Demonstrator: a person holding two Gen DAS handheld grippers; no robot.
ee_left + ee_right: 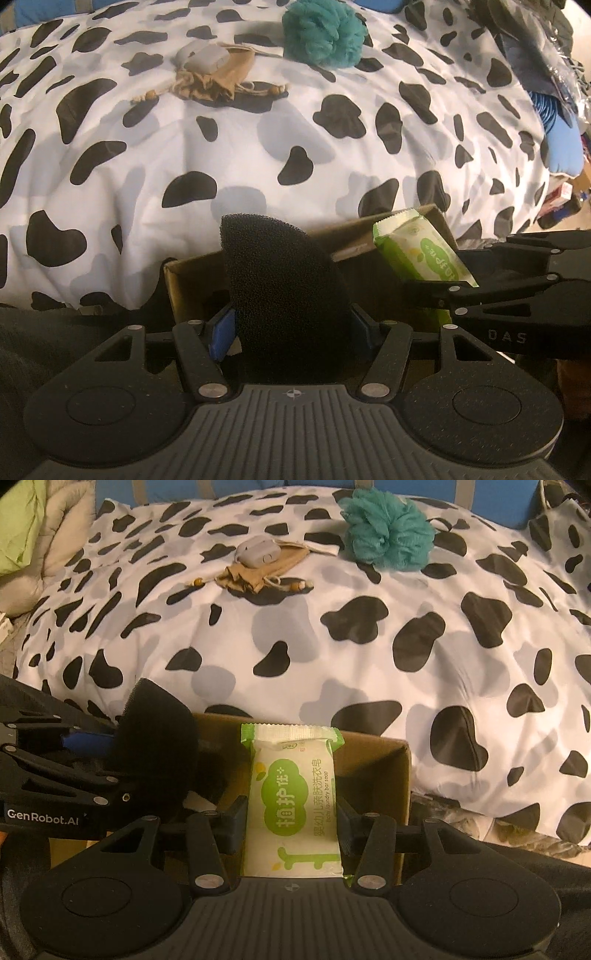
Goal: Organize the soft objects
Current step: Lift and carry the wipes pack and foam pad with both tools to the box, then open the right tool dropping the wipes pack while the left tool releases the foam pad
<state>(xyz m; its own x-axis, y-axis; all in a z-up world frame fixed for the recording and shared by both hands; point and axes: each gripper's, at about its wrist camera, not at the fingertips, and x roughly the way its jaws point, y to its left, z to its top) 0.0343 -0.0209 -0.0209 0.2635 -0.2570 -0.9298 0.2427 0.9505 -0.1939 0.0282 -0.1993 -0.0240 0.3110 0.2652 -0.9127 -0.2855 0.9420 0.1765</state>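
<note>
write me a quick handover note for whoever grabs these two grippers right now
Left gripper: shut on the black sponge, held over the cardboard box.
Right gripper: shut on the green-and-white soap packet, also over the box.
Still out on the cow-print duvet: the teal bath pouf, the tan drawstring pouch and the small grey case lying on it.
Done: both items brought to the box, neither released yet.
Left: probably let both go into the box, then fetch the pouf, pouch and case.
</note>
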